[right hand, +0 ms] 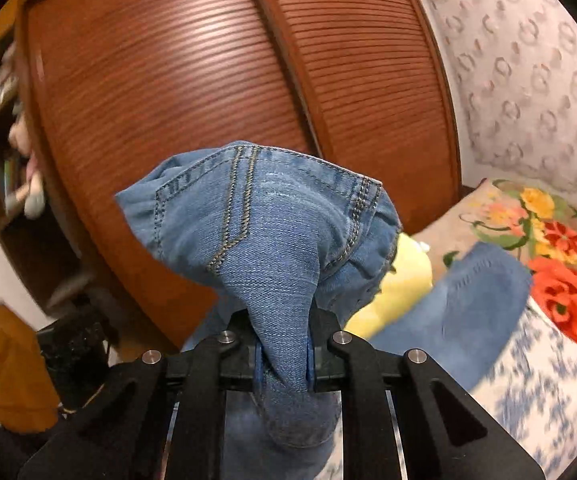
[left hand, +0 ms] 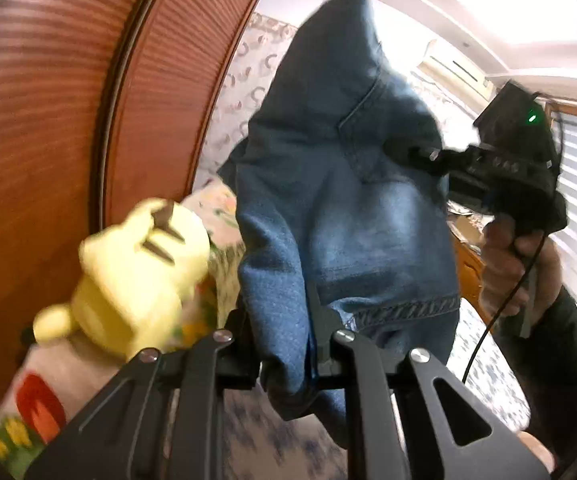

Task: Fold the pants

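Note:
The blue denim pants [left hand: 336,208] hang in the air between my two grippers. My left gripper [left hand: 284,332] is shut on a fold of the denim near a stitched hem. My right gripper [right hand: 284,344] is shut on the pants [right hand: 272,236] at the stitched waist and pocket seams. In the left wrist view the right gripper [left hand: 424,156] is seen at the right, held by a hand, clamped into the denim at mid height. A pant leg [right hand: 468,300] trails down toward the bed.
A yellow plush toy [left hand: 136,276] lies on a flowered pillow [right hand: 548,240] on the bed with a blue-and-white sheet [right hand: 540,392]. A brown slatted wardrobe [right hand: 216,92] stands close behind. A bookshelf [right hand: 4,120] is at the left.

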Available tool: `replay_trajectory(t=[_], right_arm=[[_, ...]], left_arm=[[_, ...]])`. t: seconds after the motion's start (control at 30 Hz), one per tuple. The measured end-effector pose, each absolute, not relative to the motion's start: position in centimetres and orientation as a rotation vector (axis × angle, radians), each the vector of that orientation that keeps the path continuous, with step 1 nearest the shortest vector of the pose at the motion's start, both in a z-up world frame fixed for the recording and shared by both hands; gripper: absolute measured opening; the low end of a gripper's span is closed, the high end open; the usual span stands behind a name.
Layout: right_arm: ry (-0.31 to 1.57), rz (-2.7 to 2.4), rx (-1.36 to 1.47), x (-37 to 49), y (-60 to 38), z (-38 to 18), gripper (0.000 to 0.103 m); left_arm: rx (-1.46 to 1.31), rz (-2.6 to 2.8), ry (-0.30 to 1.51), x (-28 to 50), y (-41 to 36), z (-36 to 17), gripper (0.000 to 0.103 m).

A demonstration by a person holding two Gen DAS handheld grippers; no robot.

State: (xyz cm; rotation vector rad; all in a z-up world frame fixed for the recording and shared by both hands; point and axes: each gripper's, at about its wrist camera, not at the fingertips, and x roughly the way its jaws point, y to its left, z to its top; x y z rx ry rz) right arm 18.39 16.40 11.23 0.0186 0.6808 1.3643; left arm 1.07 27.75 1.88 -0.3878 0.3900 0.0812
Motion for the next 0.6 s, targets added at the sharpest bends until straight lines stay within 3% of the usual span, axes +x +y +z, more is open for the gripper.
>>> replay_trajectory(t=[0.17, 0.33, 0.43, 0.53, 0.6], right_arm=[[0.756, 1.291, 0.107, 28.4, 17.7, 7.5, 0.012], [0.917, 1.159, 0.145, 36.7, 16.6, 0.3, 0.015], [1.038, 1.097, 0.093, 39.1, 15.2, -2.9, 0.023], [0.997, 1.036, 0.014, 38.7, 13.3, -2.5, 0.043], [0.929, 0.969, -0.054, 38.4, 12.4, -1.3, 0.048]], left_arm=[[-0.329, 0.067, 0.440, 9.9, 29.6, 2.6, 0.013], [-0.334, 0.025, 0.576, 18.2, 29.5, -1.6, 0.014], [-0.317, 0.019, 0.602, 19.8, 28.8, -3.1, 0.014], [-0.312, 0.029, 0.613, 20.3, 28.4, -3.7, 0.014], [-0.313, 0.030, 0.619, 20.4, 28.3, -4.0, 0.014]])
